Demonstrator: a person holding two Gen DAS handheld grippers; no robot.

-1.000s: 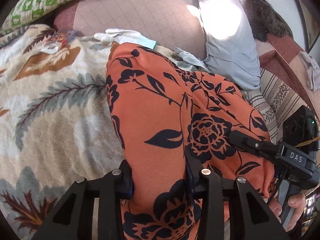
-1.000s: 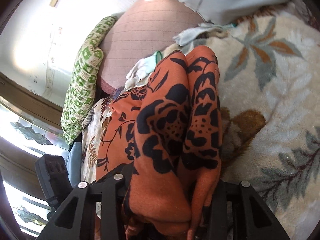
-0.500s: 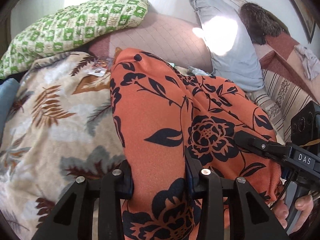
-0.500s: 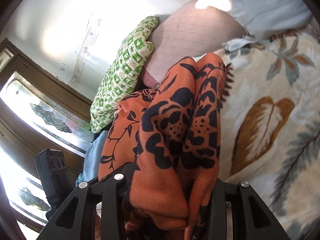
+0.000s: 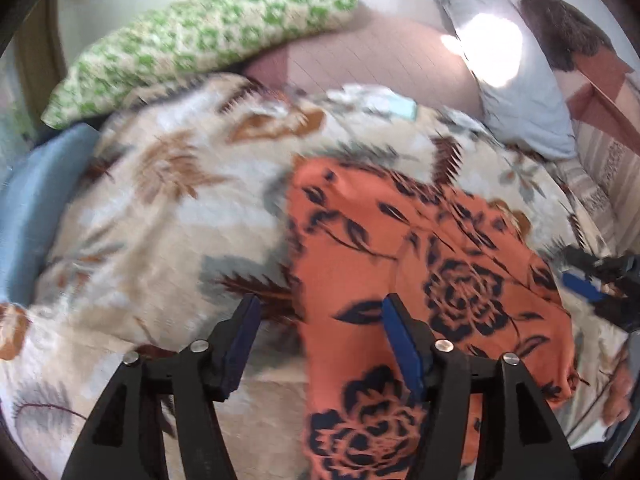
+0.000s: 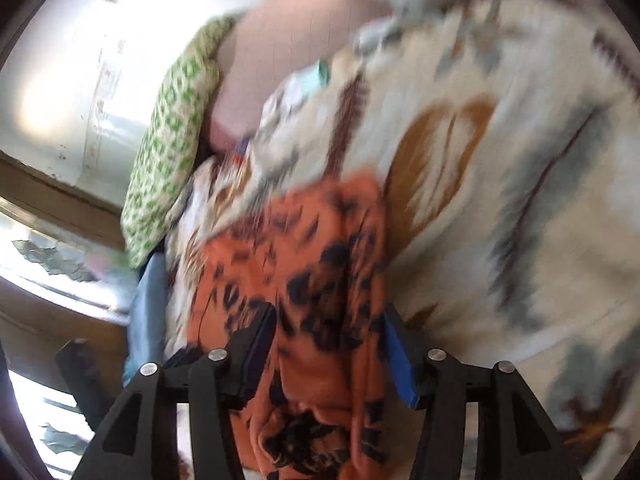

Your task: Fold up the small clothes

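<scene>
I read the step in hand as the release after a fold. The orange floral garment (image 5: 420, 264) lies on the leaf-patterned blanket (image 5: 160, 216) of the bed, occupying the centre and lower right of the left wrist view and the lower centre of the right wrist view.

The left hand-held gripper (image 5: 320, 320) has its jaws spread apart; the left finger stands over bare blanket, the right finger over the cloth, and nothing is pinched between them. The right hand-held gripper (image 6: 330, 334) also has its jaws apart, with a bunched ridge of the garment running through the gap but not clamped.

My judgement of the next move: pick new hold points on an outer edge of the garment, close both grippers there, and carry that edge across for the following fold.

Limits of view: both frames are motion-blurred, so I cannot count layers or trace the hem. The near end of the garment is cut off behind the gripper bodies at the bottom edge. A green patterned pillow (image 5: 200, 36) sits at upper left.
</scene>
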